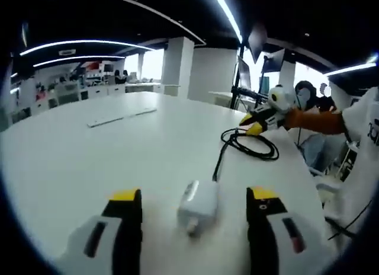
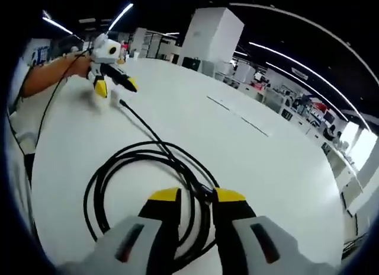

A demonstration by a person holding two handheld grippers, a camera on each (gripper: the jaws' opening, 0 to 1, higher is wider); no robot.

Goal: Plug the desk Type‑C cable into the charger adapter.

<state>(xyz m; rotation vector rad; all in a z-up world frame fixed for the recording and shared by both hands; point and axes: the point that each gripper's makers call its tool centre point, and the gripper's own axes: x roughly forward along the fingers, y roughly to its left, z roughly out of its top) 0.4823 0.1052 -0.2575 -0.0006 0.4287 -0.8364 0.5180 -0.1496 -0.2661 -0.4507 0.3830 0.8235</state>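
Currently the white block-shaped charger adapter (image 1: 198, 207) lies on the white tabletop (image 1: 89, 162) between the wide-open, empty jaws of the left gripper (image 1: 194, 211). 1 straight run of the coiled black Type-C cable (image 1: 251, 143) ends just beside it, apparently unplugged. In the right gripper view, the right gripper (image 2: 196, 199) sits over the coil (image 2: 148, 186), jaws narrowly parted with strands between them; a firm hold cannot be confirmed. Insertion remains outstanding. The connector tip and adapter port are too small to resolve.

A white table (image 1: 89, 162) carries a white charger (image 1: 198, 207) near its near edge, a coiled black cable (image 1: 254, 143) toward its right edge, and flat strips (image 1: 121, 116) farther back.
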